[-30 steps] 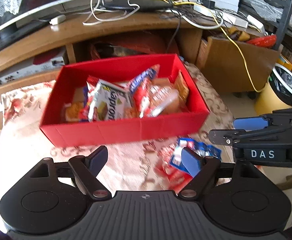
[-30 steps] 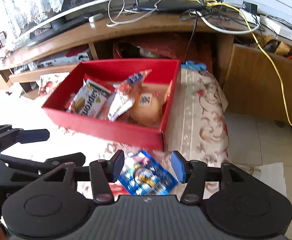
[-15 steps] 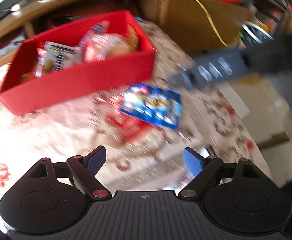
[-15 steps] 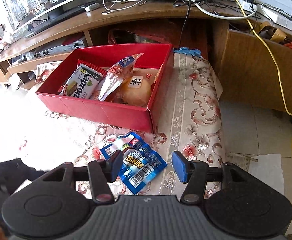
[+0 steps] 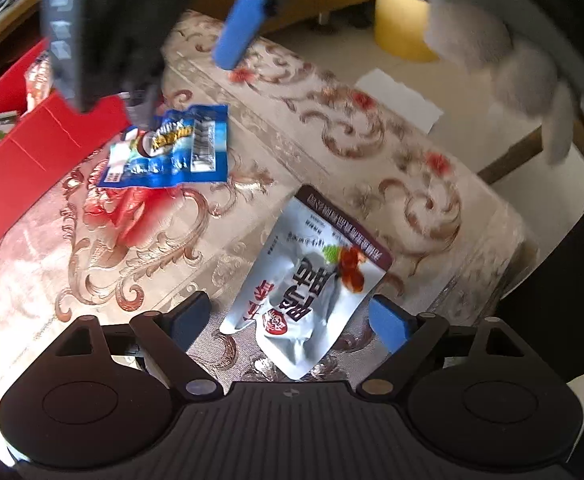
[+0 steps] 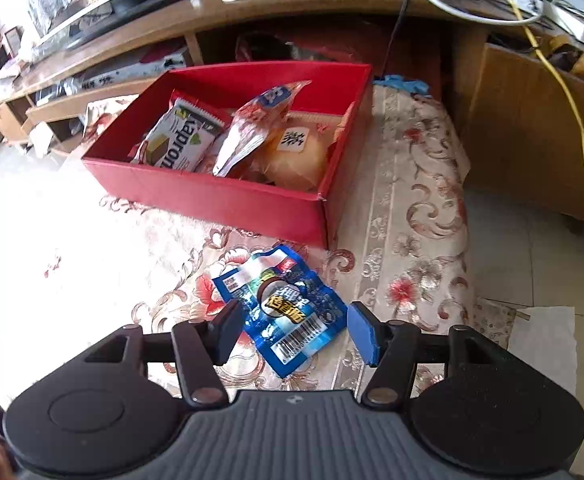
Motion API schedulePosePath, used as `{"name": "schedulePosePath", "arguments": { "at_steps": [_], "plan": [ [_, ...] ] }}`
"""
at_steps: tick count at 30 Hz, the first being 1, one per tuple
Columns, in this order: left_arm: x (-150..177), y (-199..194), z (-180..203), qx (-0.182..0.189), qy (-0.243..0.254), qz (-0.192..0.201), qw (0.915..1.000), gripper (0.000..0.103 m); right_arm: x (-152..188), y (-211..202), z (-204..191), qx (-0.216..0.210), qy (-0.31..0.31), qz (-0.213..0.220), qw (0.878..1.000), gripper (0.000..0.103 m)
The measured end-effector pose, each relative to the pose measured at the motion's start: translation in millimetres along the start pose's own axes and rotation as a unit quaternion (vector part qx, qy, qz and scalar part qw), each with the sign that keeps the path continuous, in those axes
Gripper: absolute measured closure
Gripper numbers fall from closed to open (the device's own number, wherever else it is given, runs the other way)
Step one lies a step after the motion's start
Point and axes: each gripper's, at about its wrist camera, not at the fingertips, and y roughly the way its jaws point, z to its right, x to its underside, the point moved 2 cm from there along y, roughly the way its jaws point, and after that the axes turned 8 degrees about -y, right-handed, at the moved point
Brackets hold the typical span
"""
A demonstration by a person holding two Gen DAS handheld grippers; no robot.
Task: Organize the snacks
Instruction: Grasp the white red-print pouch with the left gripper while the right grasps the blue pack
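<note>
Left wrist view: we find the left gripper (image 5: 290,314) pointing steeply down over a silver snack pouch (image 5: 307,284) that lies flat on the patterned cloth (image 5: 331,128) near the table's corner. Its jaws are opening and stand wide to either side of the pouch; the pads do not touch it. In the right wrist view, the right gripper (image 6: 292,330) hangs over a blue snack packet (image 6: 282,312), jaws spread on either side of it, with no pad pressing on the wrapper as far as we can see. The blue packet lies just in front of the red box (image 6: 220,196), close to its near right corner but apart from it. The box already holds several items, among them a wafer pack (image 6: 180,140), a clear-wrapped snack (image 6: 252,128) and a round bun (image 6: 297,156). We judge the step in hand to be the pick-up of the two loose snacks left on the cloth, one per gripper, neither yet grasped. The next move, in our assessment, calls for each gripper to come down until the pads flank the wrapper, then close on an edge or a raised fold, since both packets lie flat and thin and could slip out. After that, each must be lifted over the box wall and released inside.
</note>
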Motion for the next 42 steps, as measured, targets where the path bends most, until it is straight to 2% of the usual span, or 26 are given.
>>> {"name": "schedulePosePath", "arguments": {
  "at_steps": [3, 11, 13, 18, 26, 30, 35, 37, 38, 42],
  "plan": [
    [-1.0, 0.4, -2.4, 0.002, -0.008, 0.003, 1.0, 0.011, -6.5, 10.2, -5.6, 0.002, -0.022, -0.014, 1.0, 0.05],
    [-2.1, -8.5, -16.6, -0.009, -0.048, 0.015, 0.9987, 0.041, -14.7, 44.7, -23.9, -0.002, -0.101, -0.062, 0.993, 0.05],
    [-1.1, -10.1, -20.5, -0.013, -0.059, 0.013, 0.9981, 0.041, -13.4, 51.8, -23.3, 0.005, -0.109, -0.072, 0.991, 0.045],
    [2.5, -13.3, -31.8, -0.02, -0.078, 0.007, 0.9967, 0.041, -4.6, 58.2, -22.1, 0.019, -0.119, -0.087, 0.989, 0.043],
    [8.3, -19.6, -60.9, -0.032, -0.136, -0.001, 0.9901, 0.041, -6.2, 49.0, -23.7, 0.017, -0.104, -0.086, 0.991, 0.05],
    [9.5, -22.7, -73.6, -0.042, -0.153, -0.001, 0.9874, 0.041, -6.0, 43.4, -31.5, 0.013, -0.106, -0.084, 0.991, 0.05],
    [10.5, -23.6, -91.4, -0.049, -0.172, -0.003, 0.9839, 0.041, -10.2, 35.1, -30.1, -0.013, -0.089, -0.08, 0.993, 0.05],
    [10.8, -23.9, -94.6, -0.047, -0.176, -0.004, 0.9833, 0.041, -15.8, 34.8, -26.9, -0.002, -0.09, -0.075, 0.993, 0.046],
    [11.0, -24.0, -95.3, -0.047, -0.176, -0.003, 0.9833, 0.041, -17.0, 36.6, -26.2, -0.002, -0.094, -0.079, 0.992, 0.041],
    [10.5, -24.4, -96.3, -0.046, -0.175, -0.003, 0.9834, 0.038, -17.5, 52.7, -31.4, -0.002, -0.117, -0.096, 0.989, 0.04]
  ]
}}
